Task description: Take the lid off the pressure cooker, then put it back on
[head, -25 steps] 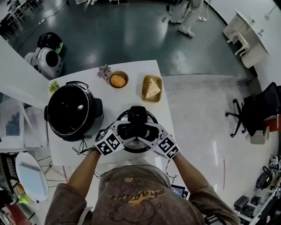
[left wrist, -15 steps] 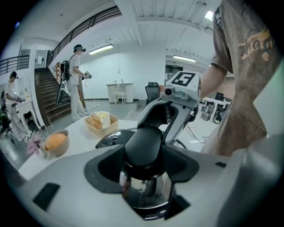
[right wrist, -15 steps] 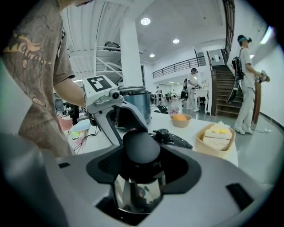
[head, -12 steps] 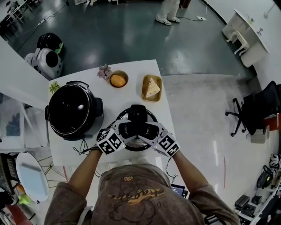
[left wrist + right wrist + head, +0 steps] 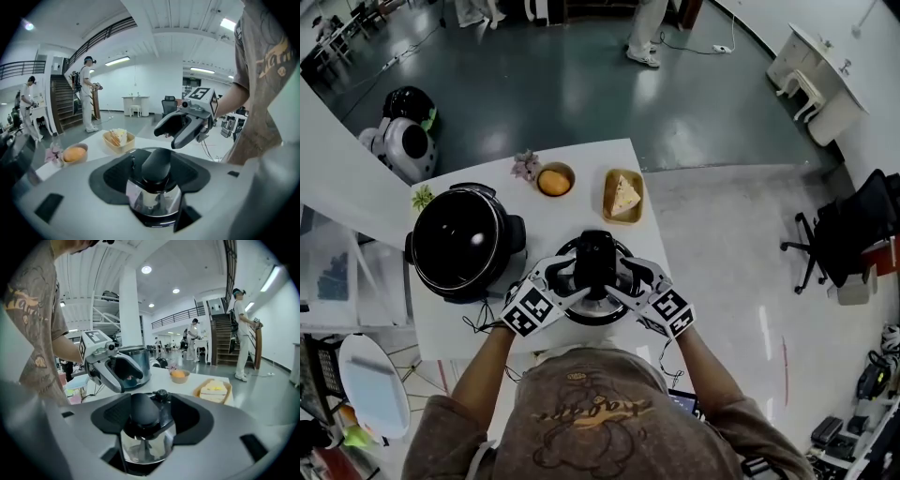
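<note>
Where the person stands at the near edge of the white tabletop (image 5: 544,220), the round pressure-cooker lid (image 5: 596,307), a shiny metal dome topped by a stubby black knob (image 5: 156,164), is off the pot and sits just to its right. It is caught from both sides: the left hand-held gripper (image 5: 567,281) and the right hand-held gripper (image 5: 626,281) each have their jaws closed around the knob, facing one another across it. I cannot tell whether the lid's rim touches the tabletop. The big black round pressure cooker (image 5: 465,242) stands uncovered on the left of the tabletop, its inside dark and glossy, with nothing I can make out in it. Farther back, a small brown round bowl (image 5: 567,171) holds an orange fruit (image 5: 552,181). Beside it a rectangular wooden tray (image 5: 607,211) holds a pale wedge of cake (image 5: 625,195). A little pink flower (image 5: 523,165) lies just left of the bowl.
</note>
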Available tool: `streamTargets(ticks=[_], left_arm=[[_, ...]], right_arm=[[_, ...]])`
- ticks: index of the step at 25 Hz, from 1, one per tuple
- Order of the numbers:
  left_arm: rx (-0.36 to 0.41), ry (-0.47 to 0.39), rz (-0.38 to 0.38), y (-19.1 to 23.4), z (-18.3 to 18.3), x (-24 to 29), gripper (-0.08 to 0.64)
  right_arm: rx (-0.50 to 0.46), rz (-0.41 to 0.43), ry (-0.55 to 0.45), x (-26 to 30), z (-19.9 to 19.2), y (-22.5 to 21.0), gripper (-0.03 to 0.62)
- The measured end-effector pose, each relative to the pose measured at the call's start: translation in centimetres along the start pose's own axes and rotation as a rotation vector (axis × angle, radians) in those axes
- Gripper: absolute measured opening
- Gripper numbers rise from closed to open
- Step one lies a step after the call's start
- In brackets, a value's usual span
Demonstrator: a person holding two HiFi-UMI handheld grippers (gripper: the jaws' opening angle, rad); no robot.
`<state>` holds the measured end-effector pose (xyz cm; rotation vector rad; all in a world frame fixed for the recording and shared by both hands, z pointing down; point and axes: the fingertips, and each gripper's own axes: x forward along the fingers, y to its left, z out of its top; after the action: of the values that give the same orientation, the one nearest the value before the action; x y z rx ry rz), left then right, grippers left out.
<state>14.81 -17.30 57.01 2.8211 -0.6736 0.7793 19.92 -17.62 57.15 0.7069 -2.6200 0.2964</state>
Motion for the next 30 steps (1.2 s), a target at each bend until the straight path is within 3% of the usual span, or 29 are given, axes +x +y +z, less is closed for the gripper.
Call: streamTargets(ticks=[9, 14, 21, 30], left_arm=[[-0.078, -0.124, 0.078, 0.4, 1.9, -3.8, 0.27], [-0.131, -0.179, 0.117, 0.8, 2.1, -5.6, 0.27], [-0.126, -0.181, 0.115, 0.5, 1.9, -6.4, 0.27], [-0.082, -0.126, 0.073, -0.1, 0.7, -5.4, 0.273]], right_arm=[[0.067, -0.077, -0.05, -2.8, 1.3, 0.7, 0.261], [0.093, -0.127, -0.13, -4.2, 2.7, 0.8, 0.261], [0.087, -0.127, -0.131, -4.2, 2.8, 1.5, 0.261], [0.02, -0.079, -0.037, -3.0, 1.2, 2.4, 0.264]])
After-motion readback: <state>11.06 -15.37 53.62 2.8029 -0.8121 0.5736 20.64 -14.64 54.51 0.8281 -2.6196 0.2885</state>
